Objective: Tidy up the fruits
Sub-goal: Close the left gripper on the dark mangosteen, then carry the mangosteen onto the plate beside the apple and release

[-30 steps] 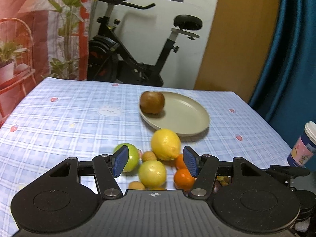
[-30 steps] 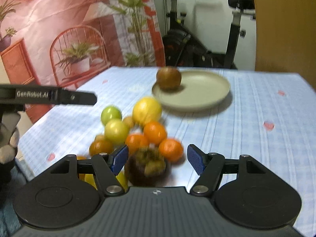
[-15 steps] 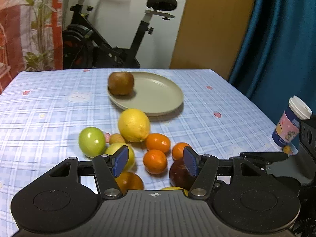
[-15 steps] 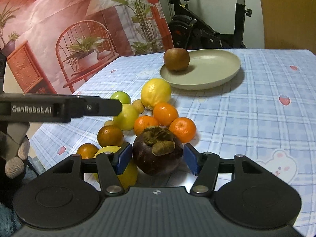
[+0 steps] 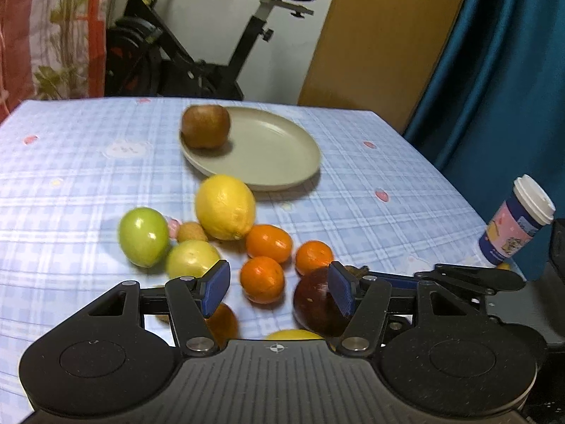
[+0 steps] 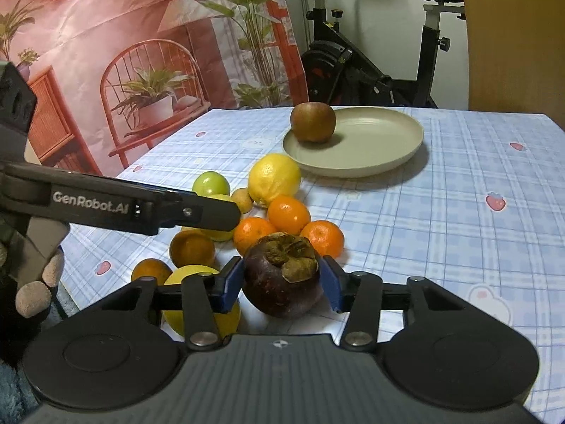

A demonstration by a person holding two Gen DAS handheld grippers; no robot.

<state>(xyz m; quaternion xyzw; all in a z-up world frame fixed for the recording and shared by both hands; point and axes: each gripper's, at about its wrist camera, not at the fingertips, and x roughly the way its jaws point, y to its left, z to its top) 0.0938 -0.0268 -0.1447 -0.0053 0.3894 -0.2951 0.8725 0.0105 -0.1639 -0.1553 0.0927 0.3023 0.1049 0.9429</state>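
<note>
An exercise bike (image 5: 197, 46) stands against a white wall (image 5: 226, 10), between a printed backdrop (image 6: 106, 53) and a teal curtain (image 5: 501, 70).

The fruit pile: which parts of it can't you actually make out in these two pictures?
- Yellow fruit, left wrist view: only a sliver shows above the tongs' body.
- Mangosteen, right wrist view: its sides sit behind the right tongs' pads, so contact is unclear.
- Pale green fruit, right wrist view: mostly behind the left tongs' finger.

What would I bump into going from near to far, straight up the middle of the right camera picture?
right gripper → mangosteen → orange → lemon → brown fruit on the plate → exercise bike
</note>
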